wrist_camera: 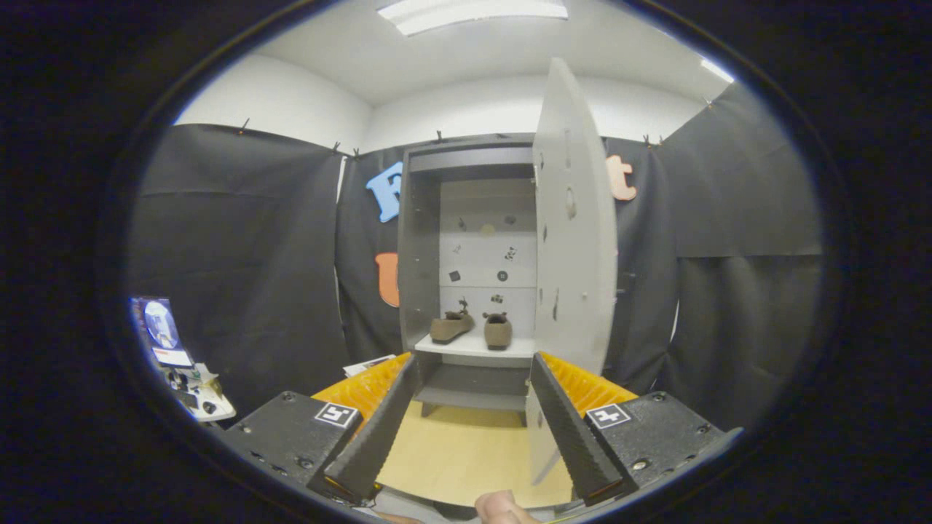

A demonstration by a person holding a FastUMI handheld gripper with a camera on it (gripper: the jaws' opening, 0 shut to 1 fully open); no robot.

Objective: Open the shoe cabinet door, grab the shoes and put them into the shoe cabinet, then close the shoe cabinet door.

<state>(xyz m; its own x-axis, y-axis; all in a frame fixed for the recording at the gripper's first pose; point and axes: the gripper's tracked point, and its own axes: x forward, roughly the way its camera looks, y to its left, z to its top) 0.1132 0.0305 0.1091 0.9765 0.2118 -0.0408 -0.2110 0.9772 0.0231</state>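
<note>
The gripper (473,378) stood with its fingers spread wide apart and nothing between them but open air, aimed at the shoe cabinet (422,255) well beyond them. The cabinet was a tall, narrow, dark grey unit with a pale back panel, and its door (575,233) was swung open, hinged on the right and seen nearly edge-on, its lower corner reaching down close to the right finger. On the pale shelf (473,346) inside, straight ahead of the gap between the fingers, sat two brown shoes. The left shoe (451,327) lay with its long axis slanted, one end angled toward the left front of the shelf; the right shoe (498,331) ran front to back, one end facing the gripper. They stood near each other but apart. A lower dark shelf (473,389) sat beneath them. The floor (466,451) ahead of the fingers was light wood. Black cloth (240,269) draped the booth walls on either side, under a white ceiling with a light panel (473,11). Off to the left of the gripper lay a small cluttered device (182,364). A fingertip (502,508) showed just behind the fingers.
</note>
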